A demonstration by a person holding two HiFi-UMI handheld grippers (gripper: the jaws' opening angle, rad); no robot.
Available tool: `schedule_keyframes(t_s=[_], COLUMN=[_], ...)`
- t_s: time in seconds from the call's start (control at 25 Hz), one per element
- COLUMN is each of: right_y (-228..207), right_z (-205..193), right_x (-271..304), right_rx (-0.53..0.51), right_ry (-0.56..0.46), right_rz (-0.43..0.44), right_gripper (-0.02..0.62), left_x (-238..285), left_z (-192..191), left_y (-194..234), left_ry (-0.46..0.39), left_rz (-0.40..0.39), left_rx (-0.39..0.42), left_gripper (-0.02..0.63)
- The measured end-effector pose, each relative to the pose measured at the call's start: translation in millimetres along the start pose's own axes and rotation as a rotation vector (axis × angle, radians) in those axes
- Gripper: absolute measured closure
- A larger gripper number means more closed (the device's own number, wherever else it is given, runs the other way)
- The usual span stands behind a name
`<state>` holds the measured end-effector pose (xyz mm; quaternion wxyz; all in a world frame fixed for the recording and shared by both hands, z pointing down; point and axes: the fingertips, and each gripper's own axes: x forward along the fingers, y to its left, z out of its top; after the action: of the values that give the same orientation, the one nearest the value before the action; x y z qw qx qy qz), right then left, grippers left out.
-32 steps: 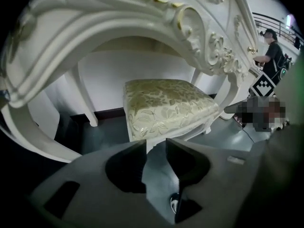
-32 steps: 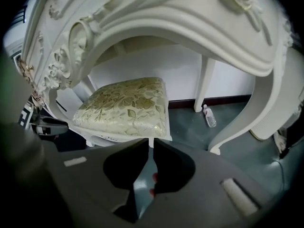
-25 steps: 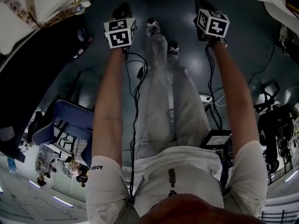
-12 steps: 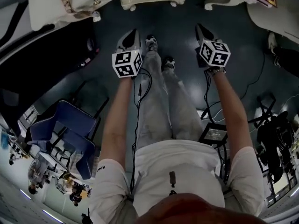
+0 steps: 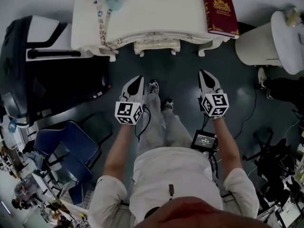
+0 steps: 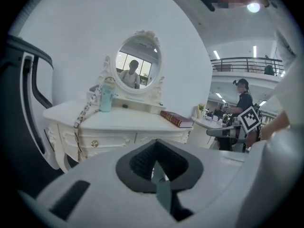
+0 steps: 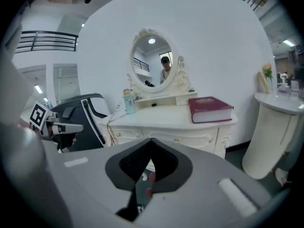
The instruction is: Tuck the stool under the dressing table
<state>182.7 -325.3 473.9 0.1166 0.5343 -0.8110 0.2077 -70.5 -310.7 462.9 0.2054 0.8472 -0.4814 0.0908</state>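
The white dressing table [image 5: 142,18] stands at the top of the head view. The cream stool [image 5: 156,45] sits under its front edge, only its near rim showing. My left gripper [image 5: 135,82] and right gripper [image 5: 207,77] hang side by side over the dark floor, well short of the table, pointing toward it. Both are shut with nothing in them. In the left gripper view the left gripper [image 6: 158,175] has its jaws together and faces the dressing table [image 6: 118,127]. In the right gripper view the right gripper [image 7: 146,172] is likewise closed before the dressing table [image 7: 175,120].
A red book [image 5: 220,12] and a light blue bottle [image 6: 107,95] lie on the table top below an oval mirror [image 6: 137,63]. A black chair [image 5: 47,65] stands left of the table and a blue chair [image 5: 66,151] nearer. A white round stand [image 5: 278,39] and cables [image 5: 275,170] are at the right.
Both grippers have risen and drawn back from the table, still shut and empty. The head view has tipped up, so the whole table top and the stool under it now show.
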Motion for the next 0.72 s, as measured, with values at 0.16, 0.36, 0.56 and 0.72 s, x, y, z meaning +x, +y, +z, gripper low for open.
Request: schedule_keyframes(t_s=[0.16, 0.36, 0.56, 0.72], right_y=[10, 18, 17, 11], right_z=[75, 164, 223, 249], right_x=[-51, -106, -160, -195], right_rx=[-0.062, -0.148, -0.195, -0.136], right_ry=[-0.142, -0.309, -0.400, -0.440], right_rz=[-0.011, -0.027, -0.024, -0.025], right_gripper=[0.589, 0.589, 0.589, 0.589], left_x=[-43, -87, -127, -153], left_z=[58, 138, 195, 220], left_y=[-21, -36, -52, -57], left_ry=[-0.081, -0.210, -0.297, -0.347], left_rz=[0.019, 0.056, 0.061, 0.067], left_rx=[0.025, 0.070, 0.108, 0.102], left_gripper=[0.598, 0.598, 0.598, 0.598])
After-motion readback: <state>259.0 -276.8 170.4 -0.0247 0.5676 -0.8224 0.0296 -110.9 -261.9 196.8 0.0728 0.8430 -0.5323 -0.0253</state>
